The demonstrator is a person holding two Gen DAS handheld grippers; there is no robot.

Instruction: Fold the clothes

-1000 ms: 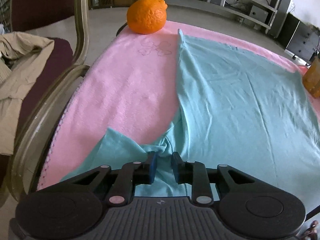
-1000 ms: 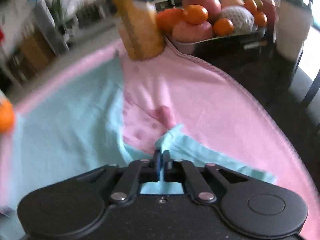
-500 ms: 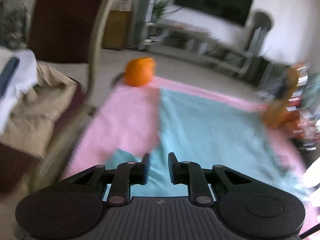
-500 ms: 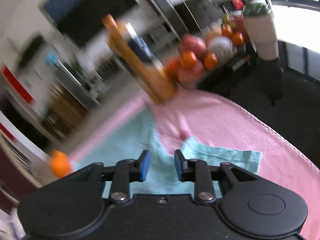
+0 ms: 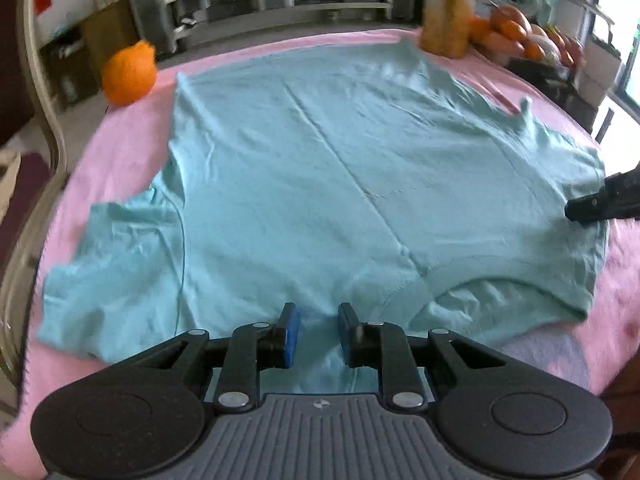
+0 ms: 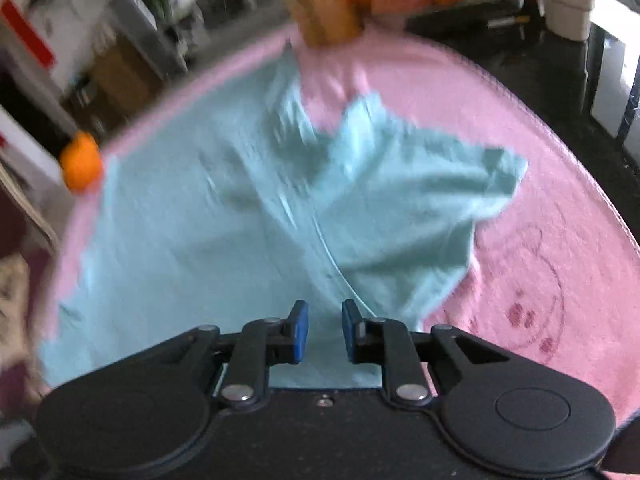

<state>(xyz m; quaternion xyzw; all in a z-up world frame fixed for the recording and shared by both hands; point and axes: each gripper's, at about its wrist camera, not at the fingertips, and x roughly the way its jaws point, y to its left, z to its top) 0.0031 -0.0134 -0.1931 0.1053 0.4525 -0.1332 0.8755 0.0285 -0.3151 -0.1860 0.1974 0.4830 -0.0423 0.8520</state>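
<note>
A light blue T-shirt (image 5: 320, 176) lies spread flat on a pink cloth (image 5: 116, 152) that covers the table, collar toward me. My left gripper (image 5: 318, 332) hovers open over the shirt's near edge beside the collar, nothing between its blue pads. In the right wrist view the same shirt (image 6: 248, 216) shows with its right sleeve (image 6: 452, 184) rumpled. My right gripper (image 6: 322, 330) is open above the shirt's near right part, holding nothing. Its black tip (image 5: 600, 204) shows at the right edge of the left wrist view.
A big orange (image 5: 129, 72) sits at the cloth's far left corner. An orange bottle (image 5: 446, 20) and a tray of fruit (image 5: 520, 36) stand at the far right. A chair frame (image 5: 38, 92) rises at the left. Dark floor (image 6: 560, 92) lies past the table's right edge.
Both grippers were shut on the sleeves a second ago; they have let go, opened and pulled back toward the collar side. The shirt now lies spread out.
</note>
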